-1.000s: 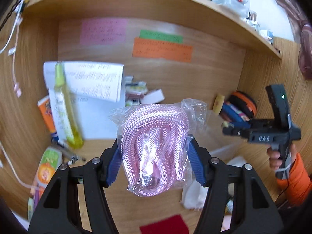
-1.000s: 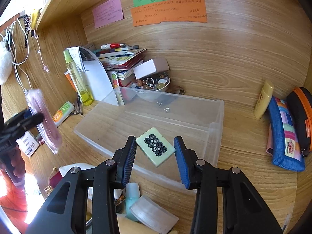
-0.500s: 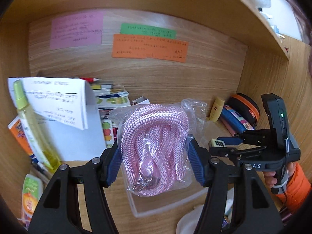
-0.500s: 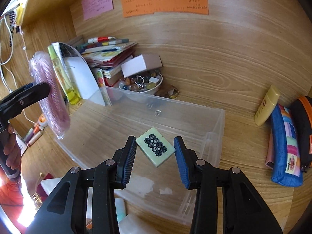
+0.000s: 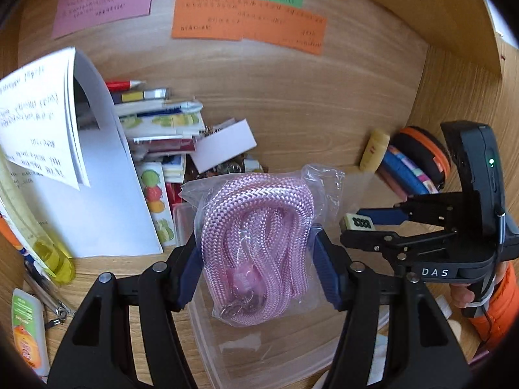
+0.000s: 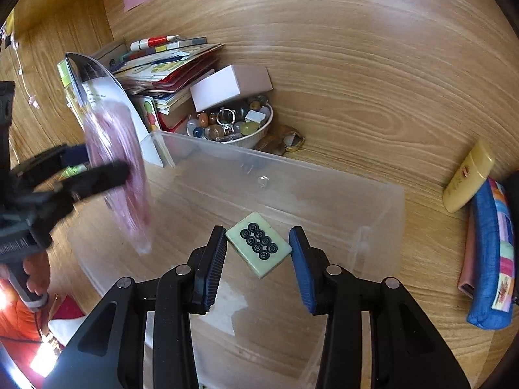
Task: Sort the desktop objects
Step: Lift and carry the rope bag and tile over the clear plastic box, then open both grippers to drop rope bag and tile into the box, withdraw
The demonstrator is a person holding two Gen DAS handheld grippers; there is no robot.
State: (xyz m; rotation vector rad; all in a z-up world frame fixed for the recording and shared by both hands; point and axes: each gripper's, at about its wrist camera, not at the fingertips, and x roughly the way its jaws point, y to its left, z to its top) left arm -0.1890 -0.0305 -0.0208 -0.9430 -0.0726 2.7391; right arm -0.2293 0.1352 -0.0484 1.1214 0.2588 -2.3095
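Observation:
My left gripper (image 5: 256,265) is shut on a clear bag of coiled pink rope (image 5: 256,243) and holds it above the left end of a clear plastic bin (image 6: 373,214). In the right wrist view the bagged rope (image 6: 113,165) shows blurred at the left. My right gripper (image 6: 258,251) is shut on a pale green mahjong tile (image 6: 258,243) with black circles, held over the middle of the bin. The right gripper also shows in the left wrist view (image 5: 360,227), to the right of the rope, with the tile (image 5: 358,222) between its fingers.
A stack of books (image 6: 168,68), a white box (image 6: 232,86) and a bowl of beads (image 6: 233,123) stand behind the bin. A yellow tube (image 6: 467,175) and a blue pencil case (image 6: 493,256) lie to the right. A yellow bottle (image 5: 42,243) and an orange tube (image 5: 27,330) lie at the left.
Both grippers have moved forward and down over the bin, coming closer together. Each still holds its object.

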